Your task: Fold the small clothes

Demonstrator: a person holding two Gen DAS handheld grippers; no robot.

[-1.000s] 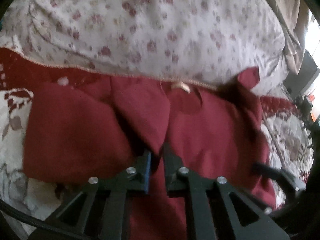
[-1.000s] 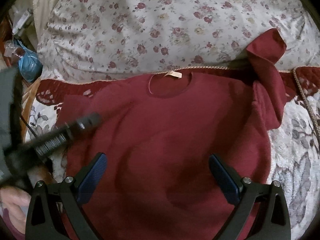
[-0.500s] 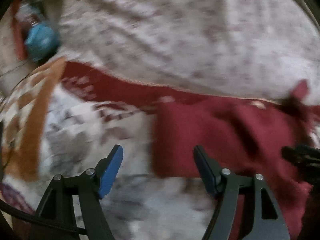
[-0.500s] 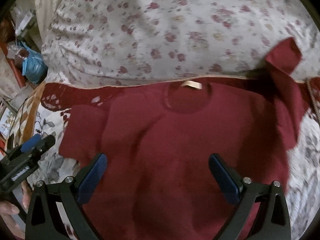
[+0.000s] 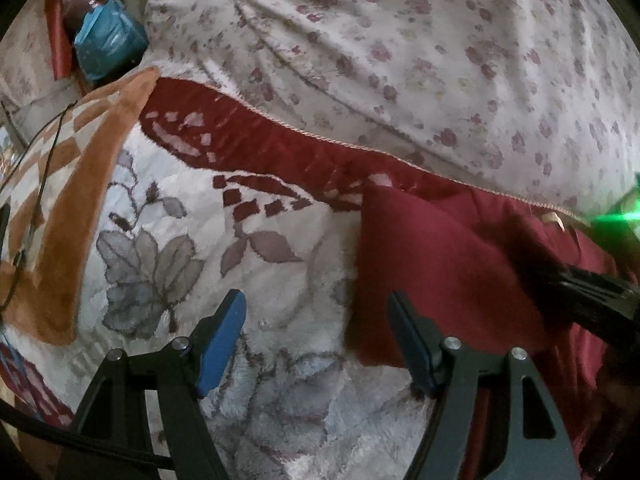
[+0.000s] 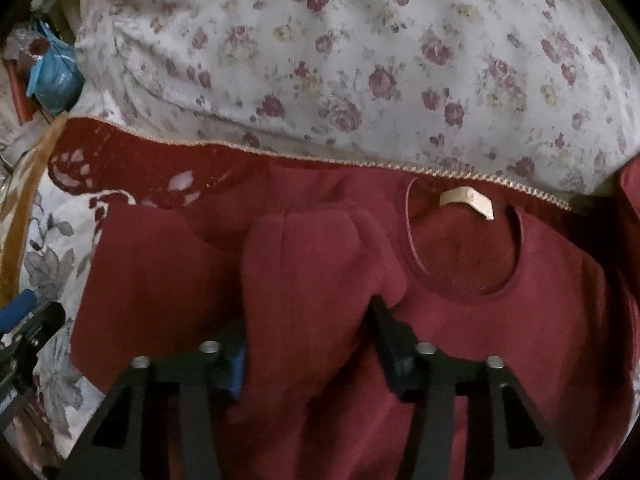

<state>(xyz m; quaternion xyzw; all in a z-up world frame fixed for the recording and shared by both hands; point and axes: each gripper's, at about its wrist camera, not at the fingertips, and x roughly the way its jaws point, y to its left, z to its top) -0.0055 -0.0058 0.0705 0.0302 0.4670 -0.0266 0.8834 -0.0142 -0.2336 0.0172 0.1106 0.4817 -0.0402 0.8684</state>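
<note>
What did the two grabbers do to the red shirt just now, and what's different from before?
The left hand-held gripper let go of the red shirt, opened and swung off to the side over the leaf-patterned blanket. The right hand-held gripper has just been closing, bunching a fold of shirt between its fingers. The flowered pillow and the shirt's neck label stayed put.

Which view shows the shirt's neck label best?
The right wrist view: the neck label lies whole and sharp inside the collar of the red shirt. The left wrist view catches only a small pale sliver of it at the far right, near green glare.
</note>
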